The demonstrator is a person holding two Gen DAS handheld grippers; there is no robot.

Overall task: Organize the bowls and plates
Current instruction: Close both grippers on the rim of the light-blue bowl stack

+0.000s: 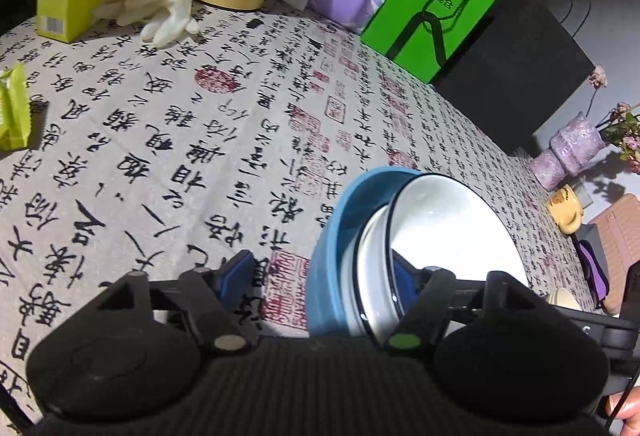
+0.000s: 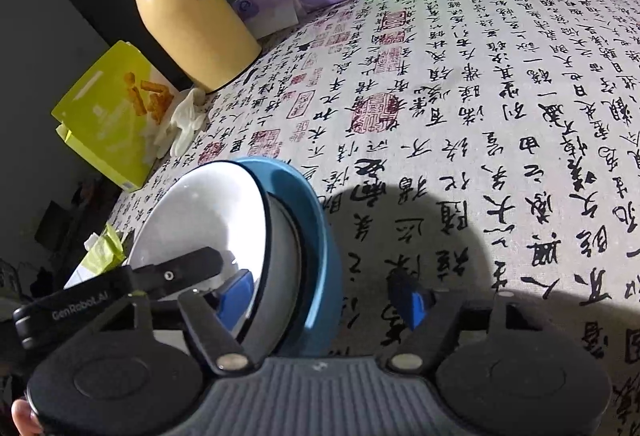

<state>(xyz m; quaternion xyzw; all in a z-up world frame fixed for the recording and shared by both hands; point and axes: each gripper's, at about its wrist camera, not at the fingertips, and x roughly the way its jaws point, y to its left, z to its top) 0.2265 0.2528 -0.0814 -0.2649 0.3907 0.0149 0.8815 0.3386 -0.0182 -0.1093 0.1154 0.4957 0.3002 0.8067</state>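
Left tongs point(image 1: 320, 272) and right tongs point(image 2: 326, 290) each straddle opposite rims of the bowl stack point(image 1: 400, 236) on the counter point(image 1: 180, 124); can't tell whether pads bite yet. Risk: uneven squeeze tips the nested bowls.

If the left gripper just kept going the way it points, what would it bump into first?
Probably the stacked bowls: the left gripper already straddles the rim of the blue bowl and the white bowl nested in it. Going on, it would likely meet their walls, then the calligraphy tablecloth; depth is unclear.
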